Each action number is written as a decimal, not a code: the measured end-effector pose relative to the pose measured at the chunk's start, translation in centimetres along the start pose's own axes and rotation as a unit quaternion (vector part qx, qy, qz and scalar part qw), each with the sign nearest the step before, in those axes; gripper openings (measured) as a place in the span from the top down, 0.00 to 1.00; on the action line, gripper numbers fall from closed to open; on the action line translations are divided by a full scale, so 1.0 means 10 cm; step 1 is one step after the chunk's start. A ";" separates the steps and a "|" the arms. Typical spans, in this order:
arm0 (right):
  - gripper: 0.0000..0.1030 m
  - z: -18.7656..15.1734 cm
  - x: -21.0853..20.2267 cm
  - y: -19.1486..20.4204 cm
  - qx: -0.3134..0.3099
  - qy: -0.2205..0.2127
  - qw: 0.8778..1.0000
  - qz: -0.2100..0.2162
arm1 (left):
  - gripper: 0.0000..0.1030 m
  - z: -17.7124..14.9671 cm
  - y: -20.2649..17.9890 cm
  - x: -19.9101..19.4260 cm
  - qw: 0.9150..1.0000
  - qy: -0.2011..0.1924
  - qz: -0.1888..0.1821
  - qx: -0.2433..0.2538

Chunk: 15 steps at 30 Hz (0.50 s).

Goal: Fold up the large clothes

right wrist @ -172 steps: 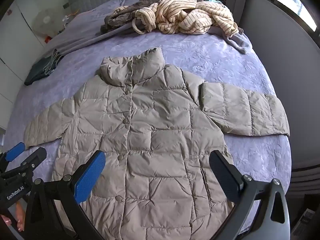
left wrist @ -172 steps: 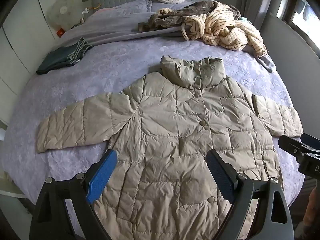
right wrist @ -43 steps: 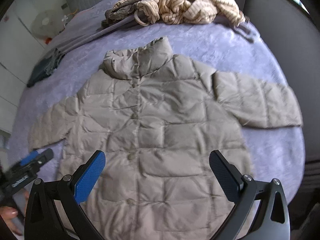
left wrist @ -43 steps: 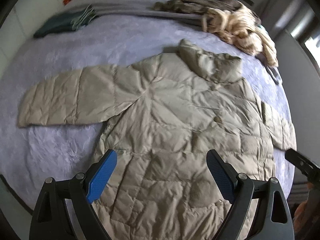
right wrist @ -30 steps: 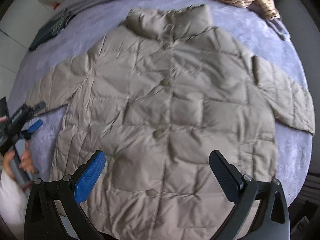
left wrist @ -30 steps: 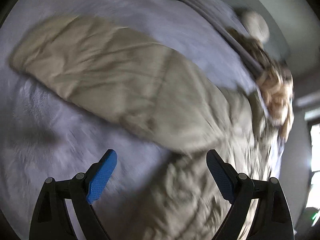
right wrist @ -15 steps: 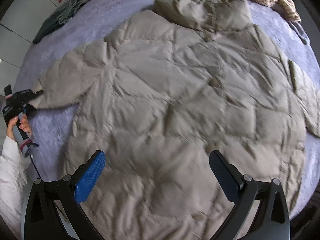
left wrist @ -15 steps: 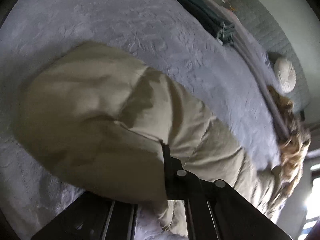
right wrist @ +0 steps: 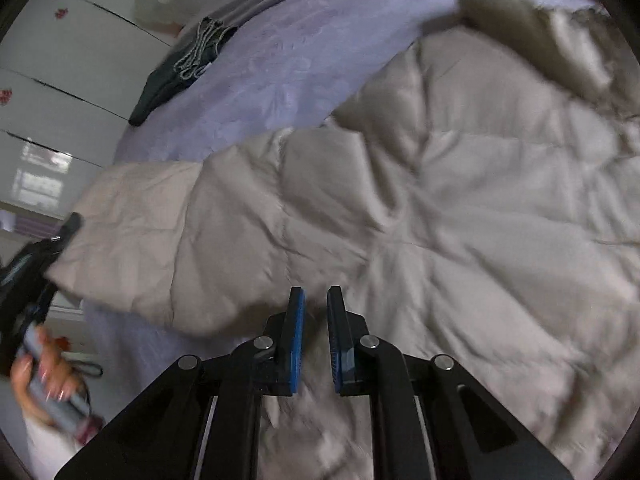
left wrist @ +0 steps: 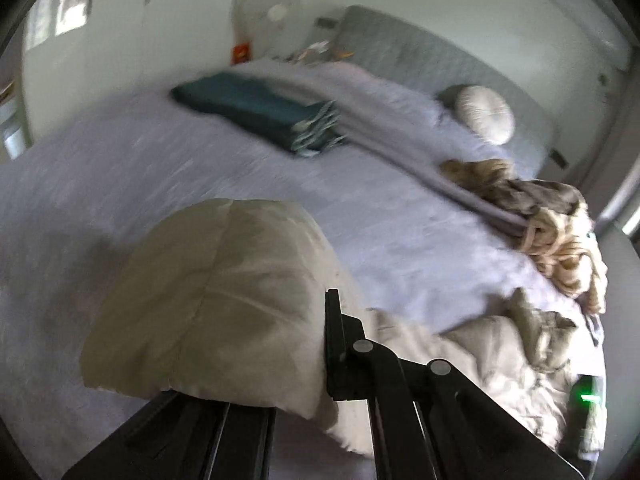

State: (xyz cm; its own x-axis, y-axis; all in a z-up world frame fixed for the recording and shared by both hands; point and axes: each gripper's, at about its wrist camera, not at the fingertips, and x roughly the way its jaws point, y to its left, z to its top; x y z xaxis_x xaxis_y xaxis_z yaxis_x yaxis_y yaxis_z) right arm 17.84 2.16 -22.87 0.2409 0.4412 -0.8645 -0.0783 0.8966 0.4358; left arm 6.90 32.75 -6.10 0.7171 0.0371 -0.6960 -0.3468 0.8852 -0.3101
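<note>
A beige quilted jacket [right wrist: 460, 220] lies front up on a lilac bed [right wrist: 288, 80]. In the left wrist view my left gripper [left wrist: 322, 320] is shut on the cuff end of one sleeve [left wrist: 208, 300], which hangs raised above the bed and hides the left finger. The right wrist view shows that same left gripper [right wrist: 44, 248] at the sleeve's end, held by a hand [right wrist: 40, 368]. My right gripper [right wrist: 316, 308] is low over the jacket where the sleeve meets the body. Its jaws are closing, nearly together, with a fold of jacket fabric between the blue pads [right wrist: 296, 320].
Folded dark green clothes [left wrist: 256, 112] lie at the bed's far left side. A striped heap of clothes [left wrist: 560, 240] and a round cushion [left wrist: 484, 114] sit near the grey headboard [left wrist: 420, 56]. A white fan [left wrist: 272, 12] stands by the wall.
The left gripper closed on the sleeve cuff and has lifted it off the bed. The right gripper came down and leftward onto the jacket, and its wide jaws have drawn almost together.
</note>
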 end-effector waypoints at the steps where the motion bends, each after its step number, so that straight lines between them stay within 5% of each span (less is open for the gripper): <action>1: 0.88 0.02 0.11 -0.02 0.007 0.007 1.000 0.010 | 0.96 0.03 -0.14 -0.06 1.000 -0.005 -0.013 0.013; 9: 0.88 -0.01 0.43 -0.18 0.020 0.040 0.998 0.039 | 0.96 -0.13 -1.54 -0.11 0.985 0.019 -0.129 0.116; 12: 0.88 -0.08 0.17 -0.40 0.045 0.043 0.995 0.072 | 0.96 -0.33 -2.12 -0.07 0.974 0.039 -0.164 0.148; 15: 0.88 -0.20 -0.39 -0.78 0.066 -0.012 0.996 0.053 | 0.95 -0.61 -2.71 0.01 0.961 0.056 -0.192 0.189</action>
State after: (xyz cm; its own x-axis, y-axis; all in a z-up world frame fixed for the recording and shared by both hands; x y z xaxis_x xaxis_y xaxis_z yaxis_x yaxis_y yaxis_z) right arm 15.59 -6.49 -23.34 0.2620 0.5309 -0.8059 0.0220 0.8316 0.5550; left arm 12.72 5.92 -1.73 0.6714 -0.3580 -0.6489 0.1912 0.9296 -0.3151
